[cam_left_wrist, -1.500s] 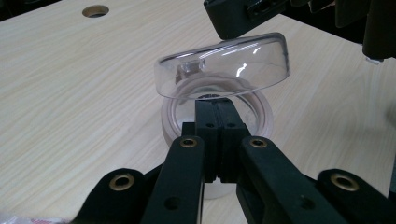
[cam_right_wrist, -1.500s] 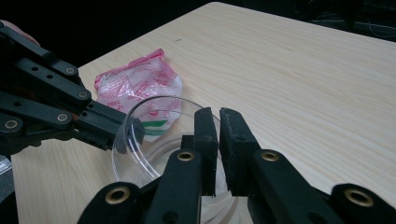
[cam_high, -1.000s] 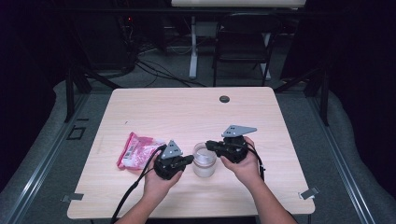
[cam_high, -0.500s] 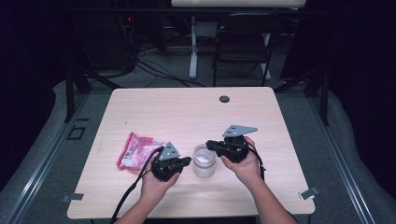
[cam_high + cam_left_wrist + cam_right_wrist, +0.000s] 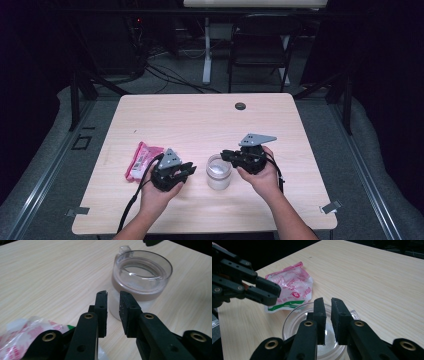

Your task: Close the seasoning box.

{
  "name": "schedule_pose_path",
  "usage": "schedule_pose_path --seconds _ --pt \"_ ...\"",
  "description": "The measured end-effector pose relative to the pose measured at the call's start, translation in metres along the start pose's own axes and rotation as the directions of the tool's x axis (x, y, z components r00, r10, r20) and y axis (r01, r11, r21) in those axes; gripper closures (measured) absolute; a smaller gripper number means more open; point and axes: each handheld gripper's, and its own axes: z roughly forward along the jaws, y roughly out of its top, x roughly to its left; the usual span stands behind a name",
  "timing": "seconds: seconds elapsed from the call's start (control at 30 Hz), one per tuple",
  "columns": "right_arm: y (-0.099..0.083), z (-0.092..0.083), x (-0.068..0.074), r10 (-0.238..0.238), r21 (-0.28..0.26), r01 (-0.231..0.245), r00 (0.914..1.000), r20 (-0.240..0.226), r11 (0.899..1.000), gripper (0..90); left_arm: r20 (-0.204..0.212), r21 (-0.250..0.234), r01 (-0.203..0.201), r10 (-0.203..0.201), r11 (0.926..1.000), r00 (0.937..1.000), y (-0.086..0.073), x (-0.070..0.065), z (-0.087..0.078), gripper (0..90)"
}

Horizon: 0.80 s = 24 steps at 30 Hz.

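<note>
I read the clear jar (image 5: pixel 219 171) as set down upright on the worktop (image 5: pixel 200 115), nr the front edge, w/ a pale layer inside (what it is I can't tell). My left hand-held gripper (image 5: pixel 113 303), just left of the jar, has just been opening: narrow gap, nothing in it. Right hand-held gripper (image 5: pixel 328 308), just right of the jar and over its rim, likewise parting, gripping nothing. The pink packet (image 5: pixel 142 159), left of the jar, lies untouched, prob. what's left to handle.
</note>
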Motion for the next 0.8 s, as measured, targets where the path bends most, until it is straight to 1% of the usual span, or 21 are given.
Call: schedule_pose_path --seconds 0.1,0.13,0.2,0.27,0.37,0.5,0.6,0.67,0.73,0.77,0.8 --pt "0.0 0.0 0.0 0.009 -0.008 -0.009 1.0 0.0 1.0 79.4 -0.022 -0.013 0.023 -0.023 0.9997 0.9995 0.0 0.006 -0.008 68.4" --pt "0.001 -0.001 0.0 0.005 -0.005 -0.005 1.0 -0.002 1.0 78.9 -0.027 -0.016 0.028 -0.029 0.9995 0.9992 0.0 0.007 -0.011 65.8" --pt "0.001 -0.001 0.0 0.004 -0.008 -0.004 1.0 -0.001 1.0 77.6 -0.051 -0.021 0.022 -0.023 0.9995 0.9984 -0.001 0.009 -0.016 60.7" --pt "0.001 -0.002 0.0 0.004 -0.01 -0.004 1.0 -0.005 1.0 76.4 -0.063 -0.018 0.027 -0.028 0.9995 0.9976 -0.003 0.011 -0.021 55.7" --pt "0.001 -0.003 0.0 0.005 -0.004 -0.005 1.0 -0.001 1.0 74.8 -0.087 -0.02 0.031 -0.032 0.9993 0.9957 -0.006 0.018 -0.029 51.2" --pt "0.002 -0.007 -0.001 0.009 -0.011 -0.009 1.0 0.005 1.0 73.1 -0.115 -0.042 0.07 -0.075 0.9966 0.9905 -0.011 0.03 -0.041 48.5" --pt "0.002 -0.009 -0.002 0.014 -0.018 -0.014 0.9999 0.009 1.0 72.3 -0.134 -0.049 0.08 -0.086 0.9956 0.9872 -0.014 0.038 -0.05 47.7" --pt "0.001 -0.011 -0.002 0.016 -0.021 -0.016 0.9998 0.012 1.0 71.9 -0.15 -0.053 0.093 -0.1 0.9943 0.9837 -0.018 0.044 -0.056 47.2" --pt "0.0 -0.012 -0.003 0.021 -0.021 -0.021 0.9997 0.015 1.0 71.5 -0.16 -0.056 0.102 -0.11 0.9931 0.9809 -0.021 0.048 -0.059 47.0" --pt "0.0 -0.012 -0.003 0.021 -0.02 -0.02 0.9997 0.016 1.0 71.3 -0.168 -0.056 0.113 -0.12 0.9921 0.9785 -0.024 0.051 -0.06 46.9" --pt "0.0 -0.012 -0.003 0.015 -0.016 -0.015 0.9998 0.016 1.0 71.2 -0.17 -0.055 0.115 -0.123 0.9918 0.9778 -0.026 0.053 -0.061 46.9"
